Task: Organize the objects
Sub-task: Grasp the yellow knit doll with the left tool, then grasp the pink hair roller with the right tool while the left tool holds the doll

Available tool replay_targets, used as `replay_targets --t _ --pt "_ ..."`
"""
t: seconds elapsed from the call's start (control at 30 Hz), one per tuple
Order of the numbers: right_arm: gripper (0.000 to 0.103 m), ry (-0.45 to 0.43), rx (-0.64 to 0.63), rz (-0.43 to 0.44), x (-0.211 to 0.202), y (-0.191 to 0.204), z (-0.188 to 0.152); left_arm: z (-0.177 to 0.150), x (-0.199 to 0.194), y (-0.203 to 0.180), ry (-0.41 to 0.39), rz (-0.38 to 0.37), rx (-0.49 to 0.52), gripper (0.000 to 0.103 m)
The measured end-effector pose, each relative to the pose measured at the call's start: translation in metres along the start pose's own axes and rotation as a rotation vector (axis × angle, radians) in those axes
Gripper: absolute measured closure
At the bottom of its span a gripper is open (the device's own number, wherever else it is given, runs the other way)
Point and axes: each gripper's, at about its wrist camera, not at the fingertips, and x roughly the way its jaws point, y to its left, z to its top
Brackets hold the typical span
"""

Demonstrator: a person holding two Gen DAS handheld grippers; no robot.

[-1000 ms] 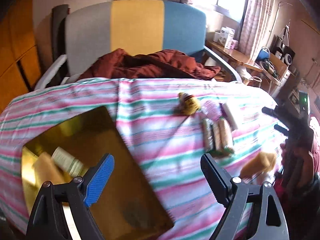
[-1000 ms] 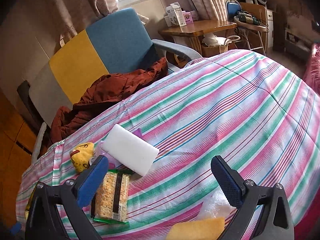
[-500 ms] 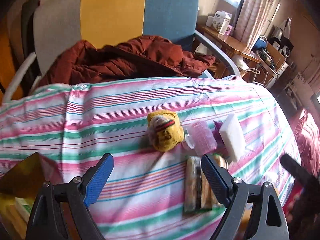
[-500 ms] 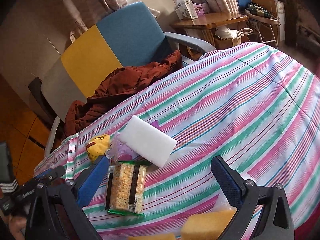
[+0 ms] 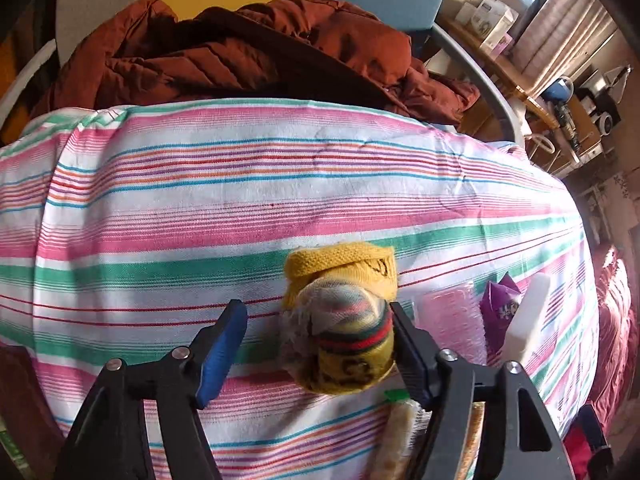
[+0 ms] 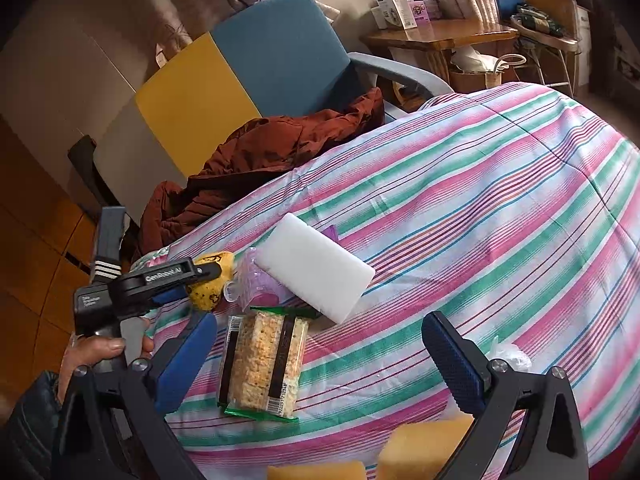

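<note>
While both grippers are over the striped cloth, things stand so:

Left gripper (image 5: 318,338): jaws wide apart, set around the yellow sock bundle (image 5: 344,320); right finger touches the bundle's side, blue pad of left finger is apart from it. Nothing is clamped.

Yellow sock bundle: rolled, lies on the striped cloth (image 5: 200,208), w/ a red-green band near its low end. Seen also from right wrist cam, partly behind the left gripper.

Right gripper (image 6: 318,354): jaws wide apart, holds nothing, hovers above the cracker pack (image 6: 262,362).

Cracker pack: flat on the cloth, between the right gripper's fingers in that view, green edge and barcode at its near end.

White block (image 6: 316,268): lies partly on the pink plastic item (image 6: 256,284), just beyond the crackers.

Yellow sponges (image 6: 424,446): at near edge, 2 pcs, below right gripper.

Hand (image 6: 94,354): holds the left gripper's handle.

Brown jacket (image 5: 240,48): heaped on the chair (image 6: 240,72) behind the cloth.
</note>
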Motion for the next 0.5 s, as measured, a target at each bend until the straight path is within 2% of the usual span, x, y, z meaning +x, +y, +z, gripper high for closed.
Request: replay_targets --t 0.07,0.1,0.2,0.3,0.5 --pt "0.0 0.006 -0.015 0.006 0.001 0.003 -0.001 -0.005 -0.005 0.0 -0.003 0.004 0.025 0.059" --pt "0.0 0.009 -0.03 0.009 0.002 0.006 -0.001 -0.007 -0.01 0.003 -0.003 -0.022 0.019 0.062" --pt "0.0 0.027 -0.074 0.03 0.006 0.015 -0.005 -0.016 -0.024 0.009 -0.03 0.002 0.018 0.064" --pt "0.0 0.055 -0.116 0.037 0.012 0.024 -0.01 -0.03 -0.041 0.016 -0.042 -0.013 0.022 0.064" --pt "0.001 0.094 -0.194 0.057 0.021 0.035 -0.018 -0.055 -0.096 0.023 -0.133 -0.051 0.049 0.064"
